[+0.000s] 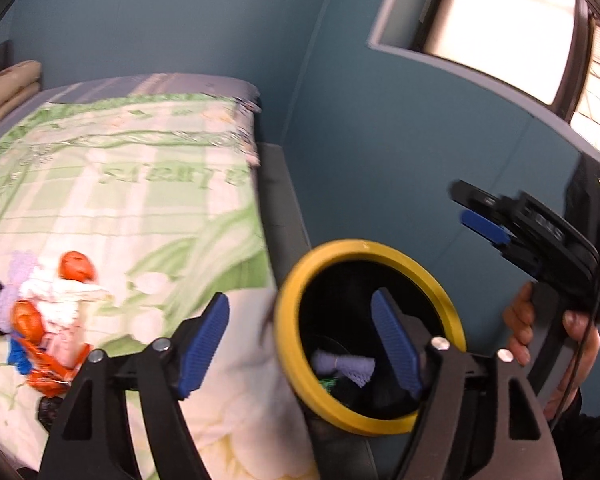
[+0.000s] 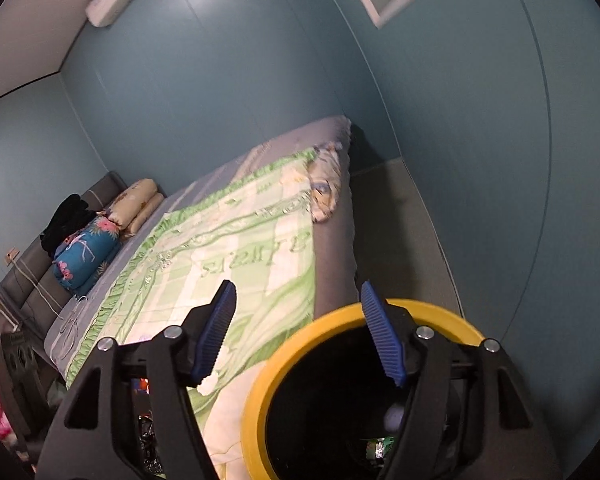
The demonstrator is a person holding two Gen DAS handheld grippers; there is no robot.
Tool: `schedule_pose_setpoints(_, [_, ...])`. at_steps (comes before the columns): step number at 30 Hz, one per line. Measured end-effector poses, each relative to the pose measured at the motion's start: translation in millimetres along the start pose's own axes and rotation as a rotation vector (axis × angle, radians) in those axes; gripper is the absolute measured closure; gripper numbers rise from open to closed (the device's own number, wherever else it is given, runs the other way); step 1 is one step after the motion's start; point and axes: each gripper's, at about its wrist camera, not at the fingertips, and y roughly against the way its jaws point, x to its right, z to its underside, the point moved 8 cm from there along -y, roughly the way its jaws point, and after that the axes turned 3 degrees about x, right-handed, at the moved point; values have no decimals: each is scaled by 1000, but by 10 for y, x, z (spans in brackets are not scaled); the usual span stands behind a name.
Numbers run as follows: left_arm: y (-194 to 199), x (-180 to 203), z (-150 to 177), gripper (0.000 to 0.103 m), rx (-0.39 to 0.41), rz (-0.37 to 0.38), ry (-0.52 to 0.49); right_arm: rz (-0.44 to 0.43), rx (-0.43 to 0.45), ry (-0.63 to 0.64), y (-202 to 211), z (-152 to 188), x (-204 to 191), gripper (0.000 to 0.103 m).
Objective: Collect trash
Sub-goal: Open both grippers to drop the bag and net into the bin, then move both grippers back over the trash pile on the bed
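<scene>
While some trash is already seen at the bottom of the bin (image 1: 288, 300), the task is judged to be only partly done. Inside the bin a pale purple crumpled piece (image 1: 342, 364) is lying, and something green (image 1: 327, 384) is noticed beside it; in the right wrist view a green item (image 2: 376, 446) is also made out in the dark bottom, though it is too dim to be named.

A pile (image 1: 48, 328) of trash is left on the blanket (image 1: 152, 208), well apart from the bin: orange wrappers, white and lilac pieces, something blue and some black bits. These are not yet collected.

The left gripper (image 1: 300, 348) is held spread, with nothing between its pads; one pad is over the mouth of the bin and the other is over the blanket. The right gripper (image 2: 300, 336) is spread as well and nothing is pinched by it; it is seen from the left view being held in a hand (image 1: 556, 340) just beside the bin.

It is judged that the pile must be picked up next and brought to the bin.
</scene>
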Motion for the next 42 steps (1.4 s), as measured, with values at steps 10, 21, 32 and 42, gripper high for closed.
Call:
schedule_pose_setpoints(10, [637,-515,-267,17,134,-137,39,-131,37,98,105,-58,-543,30])
schedule_pose_setpoints(21, [1175,-1183,-402,14,218,-258,123,-273,18,207,181,63,-1270,29])
schedule_pose_setpoints(32, [1414,-1897,-240,13,231,-390,207,-362,-108,261,62,447,-1771,29])
schedule_pose_setpoints(42, [1412,-2560,20,13,197,-478,289,-409,-229,310,-164,877,-2089,29])
